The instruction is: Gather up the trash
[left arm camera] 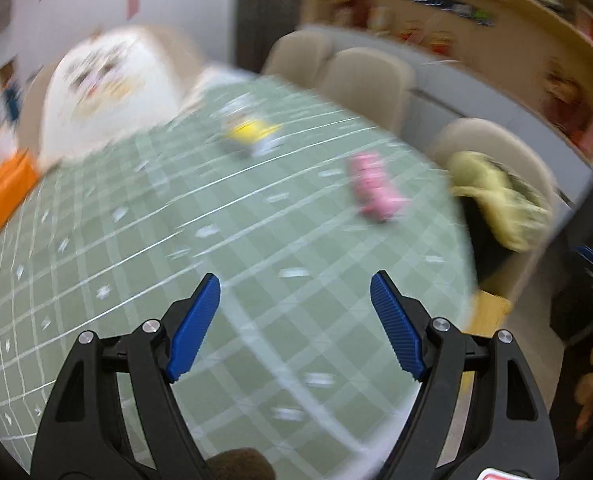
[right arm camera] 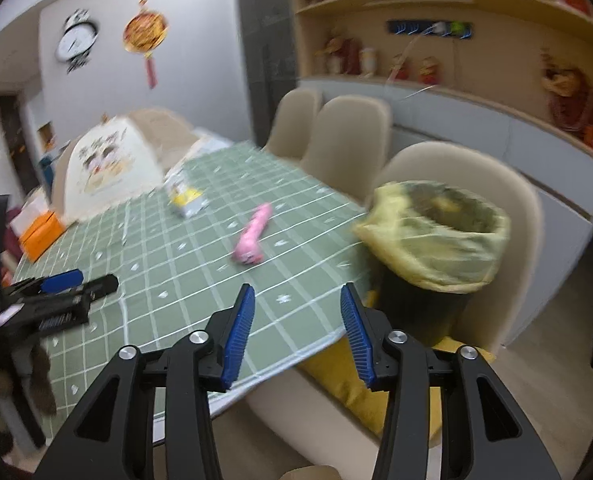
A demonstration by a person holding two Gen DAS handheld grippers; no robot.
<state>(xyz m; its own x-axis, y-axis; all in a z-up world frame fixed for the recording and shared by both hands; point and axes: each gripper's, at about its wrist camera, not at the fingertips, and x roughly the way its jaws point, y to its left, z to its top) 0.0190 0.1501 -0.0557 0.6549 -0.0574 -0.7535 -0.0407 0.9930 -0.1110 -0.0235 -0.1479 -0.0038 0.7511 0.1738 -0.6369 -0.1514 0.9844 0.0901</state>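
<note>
A pink wrapper (left arm camera: 374, 188) (right arm camera: 253, 236) lies on the green checked tablecloth (left arm camera: 176, 248) (right arm camera: 184, 280). A yellow and white packet (left arm camera: 252, 134) (right arm camera: 186, 197) lies farther back. A black bin with a yellow liner (left arm camera: 496, 196) (right arm camera: 436, 236) stands on a chair at the table's right edge. My left gripper (left arm camera: 295, 284) is open and empty above the cloth, well short of the pink wrapper. My right gripper (right arm camera: 297, 294) is open and empty over the table's near right edge, left of the bin. The left gripper also shows in the right wrist view (right arm camera: 78, 278). Both views are blurred.
A white domed food cover (left arm camera: 108, 92) (right arm camera: 108, 164) and an orange box (left arm camera: 10, 188) (right arm camera: 40, 236) stand at the far left of the table. Beige chairs (left arm camera: 364, 84) (right arm camera: 348, 144) line the right side. Shelves (right arm camera: 456, 40) fill the right wall.
</note>
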